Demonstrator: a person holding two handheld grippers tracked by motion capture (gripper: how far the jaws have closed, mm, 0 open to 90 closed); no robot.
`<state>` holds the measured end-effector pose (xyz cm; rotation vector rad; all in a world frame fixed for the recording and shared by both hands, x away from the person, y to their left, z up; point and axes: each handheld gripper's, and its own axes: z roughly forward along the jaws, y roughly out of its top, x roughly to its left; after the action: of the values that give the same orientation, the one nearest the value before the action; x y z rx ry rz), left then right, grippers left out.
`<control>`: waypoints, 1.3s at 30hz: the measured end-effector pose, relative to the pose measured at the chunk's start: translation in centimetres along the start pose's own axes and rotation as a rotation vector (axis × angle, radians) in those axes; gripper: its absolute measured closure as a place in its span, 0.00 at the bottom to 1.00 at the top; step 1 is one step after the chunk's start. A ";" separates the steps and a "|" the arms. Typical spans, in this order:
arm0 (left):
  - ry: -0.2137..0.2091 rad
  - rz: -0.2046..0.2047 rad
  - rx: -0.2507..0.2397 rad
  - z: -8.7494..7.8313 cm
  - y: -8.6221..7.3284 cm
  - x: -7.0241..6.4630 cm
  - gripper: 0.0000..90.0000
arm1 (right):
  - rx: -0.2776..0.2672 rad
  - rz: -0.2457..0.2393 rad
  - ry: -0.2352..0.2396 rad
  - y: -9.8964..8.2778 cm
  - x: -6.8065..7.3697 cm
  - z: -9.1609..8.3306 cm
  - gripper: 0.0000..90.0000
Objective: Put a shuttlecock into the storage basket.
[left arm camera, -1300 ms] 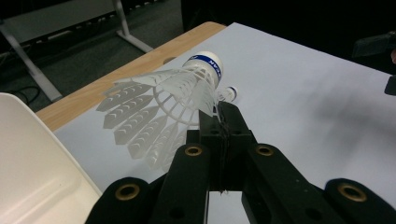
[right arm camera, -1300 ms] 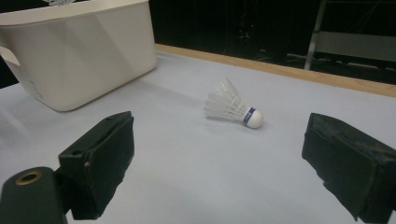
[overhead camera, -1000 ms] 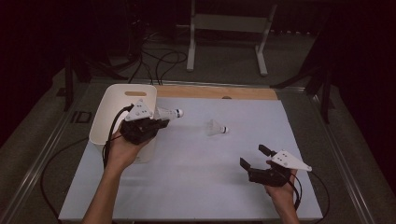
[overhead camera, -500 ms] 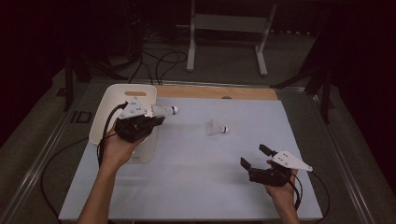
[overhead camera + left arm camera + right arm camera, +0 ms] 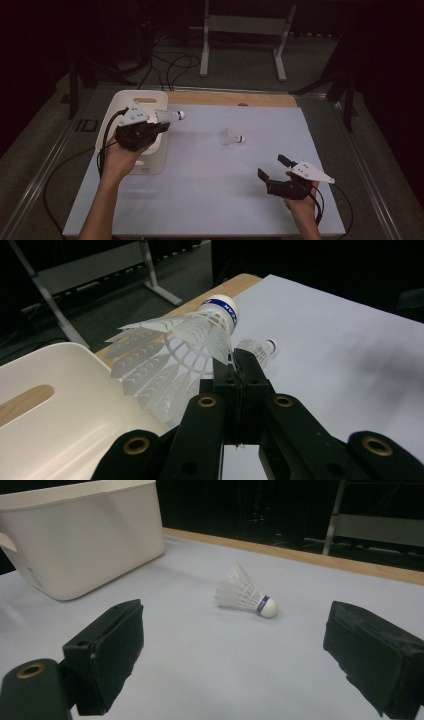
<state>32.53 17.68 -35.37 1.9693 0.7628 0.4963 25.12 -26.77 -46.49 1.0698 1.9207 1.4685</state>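
Over the white bin's point(image 5: 116, 107) right rim, my left gripper point(image 5: 159, 121) has its jaws pinching a shuttlecock point(image 5: 171, 116) by the edge of its skirt, cork pointing away toward the desk point(image 5: 210, 190). Grip is thin: just a bit of plastic mesh between the pads point(image 5: 248, 371). Risk one: it slips or pivots out before I'm fully over the bin and lands on the desk. Risk two: I let go here and it clips the rim and bounces out, since the cork hangs outside the wall. My right gripper point(image 5: 274, 167) sits low near the front edge, jaws spread, nothing in them. Second shuttlecock point(image 5: 246, 597) lies on its side mid-desk, ahead of it; a sloppy approach would knock it rolling.
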 end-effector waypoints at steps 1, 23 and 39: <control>0.001 -0.005 -0.004 0.0 0.0 0.0 1.00 | 0.000 0.000 0.000 0.0 0.0 0.0 0.10; 0.035 -0.004 0.006 -1.2 -0.3 1.1 1.00 | 0.005 -0.001 0.006 0.0 0.0 0.1 0.10; 0.063 -0.011 0.003 -2.3 -0.7 2.0 1.00 | 0.005 -0.007 0.001 0.0 0.0 0.0 0.10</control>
<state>32.35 20.69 -34.78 1.9595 0.8136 0.5526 25.15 -26.78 -46.52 1.0633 1.9285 1.4612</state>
